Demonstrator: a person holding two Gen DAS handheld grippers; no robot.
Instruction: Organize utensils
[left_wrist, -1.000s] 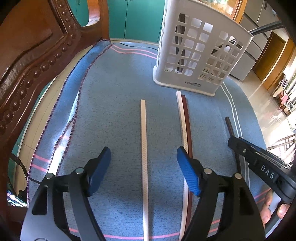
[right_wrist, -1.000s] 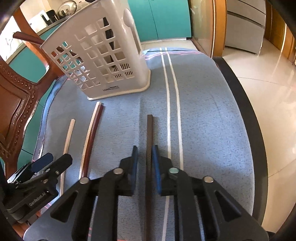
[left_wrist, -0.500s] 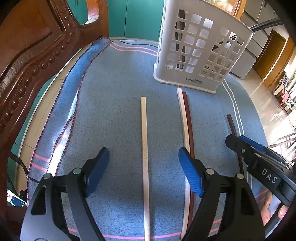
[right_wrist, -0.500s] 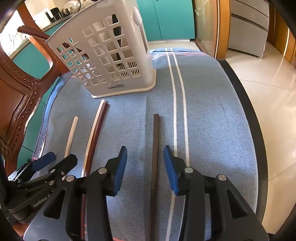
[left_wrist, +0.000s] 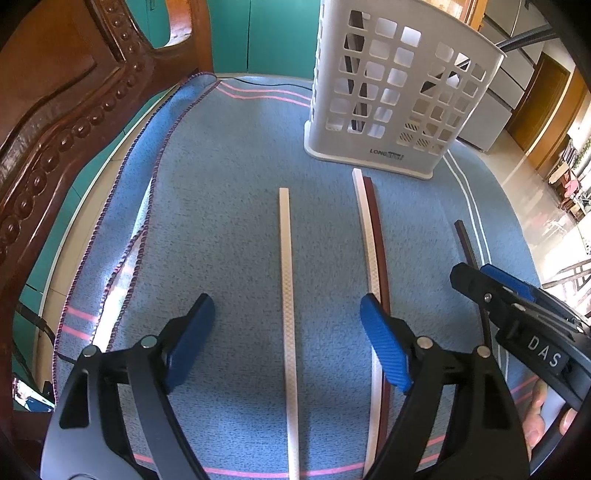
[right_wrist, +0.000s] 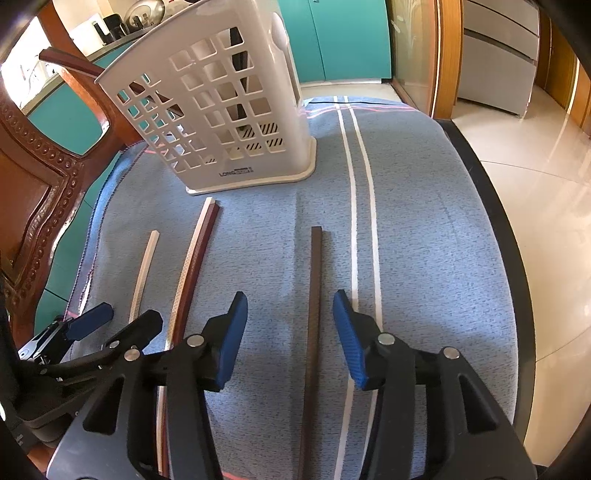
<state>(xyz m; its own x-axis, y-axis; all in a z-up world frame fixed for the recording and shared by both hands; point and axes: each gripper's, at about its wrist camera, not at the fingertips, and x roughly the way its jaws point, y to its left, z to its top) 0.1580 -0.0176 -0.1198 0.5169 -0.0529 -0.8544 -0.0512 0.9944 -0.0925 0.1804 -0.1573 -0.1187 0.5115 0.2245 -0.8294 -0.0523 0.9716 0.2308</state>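
Several chopsticks lie on a blue cloth before a white slotted utensil basket (left_wrist: 399, 92) (right_wrist: 221, 110). A white chopstick (left_wrist: 286, 295) (right_wrist: 144, 273) lies between the jaws of my left gripper (left_wrist: 288, 339), which is opening wide and touches nothing. A white and a dark red chopstick (left_wrist: 373, 240) (right_wrist: 195, 258) lie side by side to its right. A dark brown chopstick (right_wrist: 314, 302) (left_wrist: 465, 243) lies on the cloth between the jaws of my right gripper (right_wrist: 288, 332), which is opening; its pads stand clear of the stick.
A carved wooden chair back (left_wrist: 55, 110) (right_wrist: 33, 192) rises along the left. The table's dark edge (right_wrist: 495, 229) curves at the right, with tiled floor beyond. Dark utensils stand inside the basket. A hand (left_wrist: 543, 410) holds the right gripper.
My right gripper's jaws, shut on the dark brown chopstick a second ago, have spread apart and released it on the cloth. The left jaws have widened slightly.
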